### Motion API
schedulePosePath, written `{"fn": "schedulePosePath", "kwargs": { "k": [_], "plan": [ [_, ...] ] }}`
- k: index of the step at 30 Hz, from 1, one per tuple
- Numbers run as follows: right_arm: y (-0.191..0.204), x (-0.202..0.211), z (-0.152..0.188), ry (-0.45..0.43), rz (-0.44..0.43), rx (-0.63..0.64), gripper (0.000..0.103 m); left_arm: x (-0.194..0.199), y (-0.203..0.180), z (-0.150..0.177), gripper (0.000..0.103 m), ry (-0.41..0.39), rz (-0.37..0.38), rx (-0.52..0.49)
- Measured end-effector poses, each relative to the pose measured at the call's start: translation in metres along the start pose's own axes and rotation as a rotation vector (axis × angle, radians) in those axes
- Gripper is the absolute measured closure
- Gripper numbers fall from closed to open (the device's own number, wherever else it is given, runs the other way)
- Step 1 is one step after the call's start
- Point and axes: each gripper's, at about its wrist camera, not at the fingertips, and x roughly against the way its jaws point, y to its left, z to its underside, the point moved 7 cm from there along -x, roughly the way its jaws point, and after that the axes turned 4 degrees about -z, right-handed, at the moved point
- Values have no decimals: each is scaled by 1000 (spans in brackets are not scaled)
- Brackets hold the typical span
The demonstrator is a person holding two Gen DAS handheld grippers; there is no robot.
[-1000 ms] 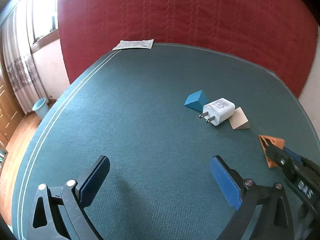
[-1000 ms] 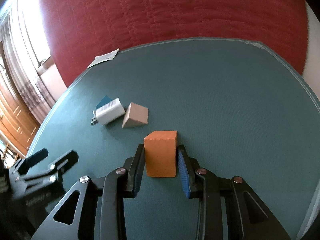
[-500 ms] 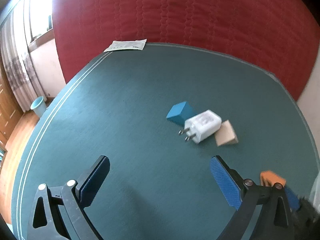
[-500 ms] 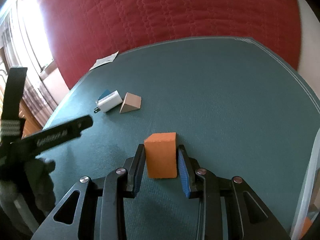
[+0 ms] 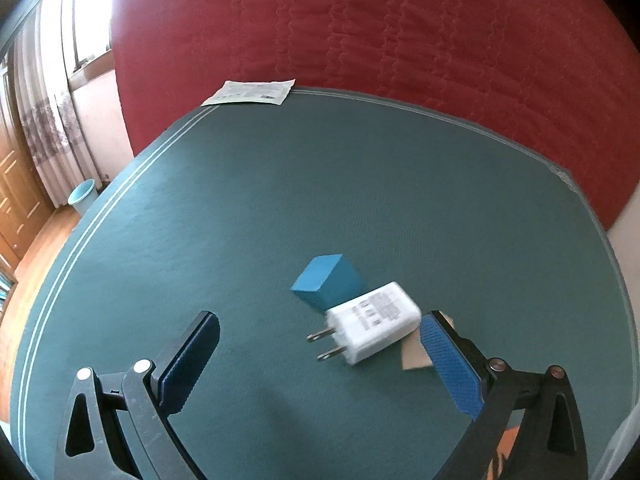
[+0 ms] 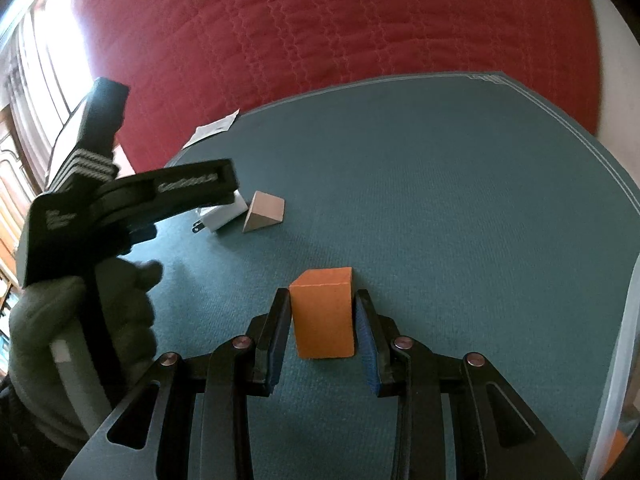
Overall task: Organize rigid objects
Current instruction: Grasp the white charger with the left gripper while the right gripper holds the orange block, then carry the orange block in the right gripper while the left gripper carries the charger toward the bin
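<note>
Our right gripper (image 6: 322,334) jaws clamp the orange wooden block (image 6: 323,312); our left gripper (image 5: 316,360) jaws gape wide near the white plastic charger (image 5: 370,322), whose blue cube (image 5: 326,280) neighbour we might knock.

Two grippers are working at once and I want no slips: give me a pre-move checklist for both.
1. Right gripper shut on the orange block: ok, both pads press its sides.
2. Orange block lifted off the table: cannot tell from this view.
3. Left gripper open wide enough for the white charger: ok, jaws spread wide.
4. Charger centred between the left fingers: not ok, it sits close to the right-hand pad.
5. Neighbours free of the charger: not ok, the blue block touches it and the tan wedge lies partly behind that pad.
6. Clear bin within the right gripper's reach: cannot tell, only its rim shows.
</note>
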Motion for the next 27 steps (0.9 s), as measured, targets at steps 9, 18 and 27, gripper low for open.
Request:
{"fn": "schedulePosePath", "kwargs": {
  "k": [9, 18, 27],
  "plan": [
    [1, 0, 2, -6, -4, -2, 70, -15, -1, 3, 2, 22, -45, -6],
    [1, 0, 1, -6, -3, -3, 70, -10, 8, 14, 29, 19, -17, -48],
    [2, -1, 1, -7, -3, -2, 70, 5, 25, 32, 38, -6, 24, -91]
  ]
}}
